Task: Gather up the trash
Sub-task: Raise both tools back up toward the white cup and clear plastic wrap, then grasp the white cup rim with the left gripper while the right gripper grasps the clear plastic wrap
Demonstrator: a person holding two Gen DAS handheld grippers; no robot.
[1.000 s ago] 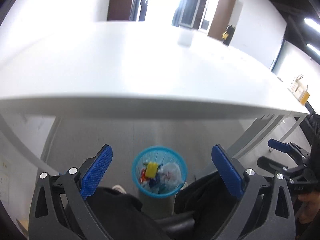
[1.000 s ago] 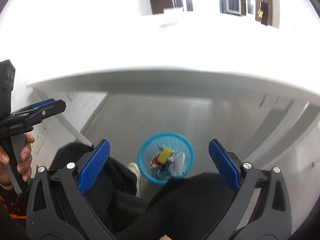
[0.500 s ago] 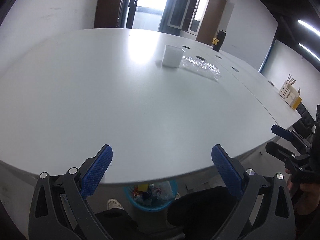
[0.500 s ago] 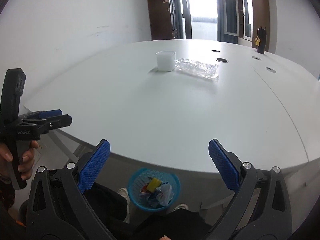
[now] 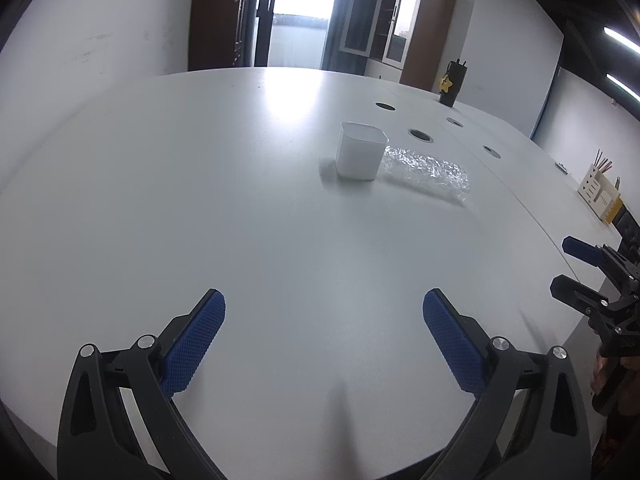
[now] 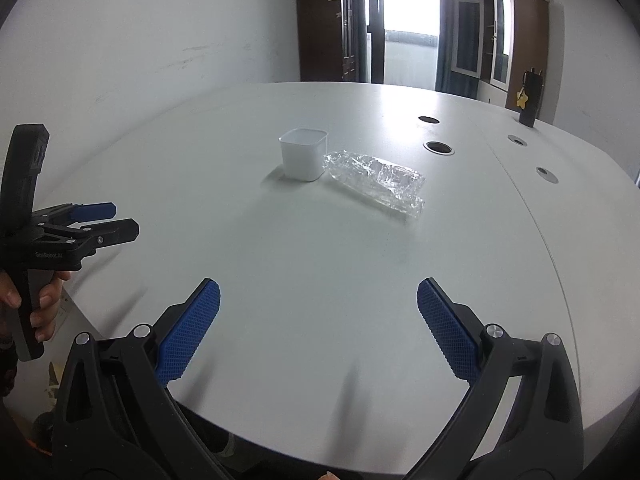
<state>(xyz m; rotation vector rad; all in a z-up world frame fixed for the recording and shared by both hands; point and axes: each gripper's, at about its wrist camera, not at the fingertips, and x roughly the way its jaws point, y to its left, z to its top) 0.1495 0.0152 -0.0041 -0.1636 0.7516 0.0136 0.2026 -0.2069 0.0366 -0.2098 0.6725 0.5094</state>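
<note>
A white square plastic cup (image 5: 361, 155) stands upright far out on the white table (image 5: 200, 208). A crumpled clear plastic wrapper (image 5: 429, 171) lies flat just right of it. Both also show in the right wrist view, the cup (image 6: 303, 153) and the wrapper (image 6: 376, 181). My left gripper (image 5: 323, 316) is open and empty above the table's near edge, well short of them. My right gripper (image 6: 318, 306) is open and empty, also over the near edge. Each gripper shows at the side of the other's view, the right one (image 5: 576, 268) and the left one (image 6: 108, 220).
Several round cable holes (image 5: 419, 134) dot the table behind the trash. A dark bottle with a yellow star (image 5: 451, 87) stands at the far edge. A white pen holder (image 5: 598, 192) sits at the far right. Cabinets (image 5: 416, 36) and a doorway stand behind.
Both grippers have risen from below the table edge to above the tabletop. The blue bin of trash on the floor has dropped out of view; the cup and wrapper now show.
</note>
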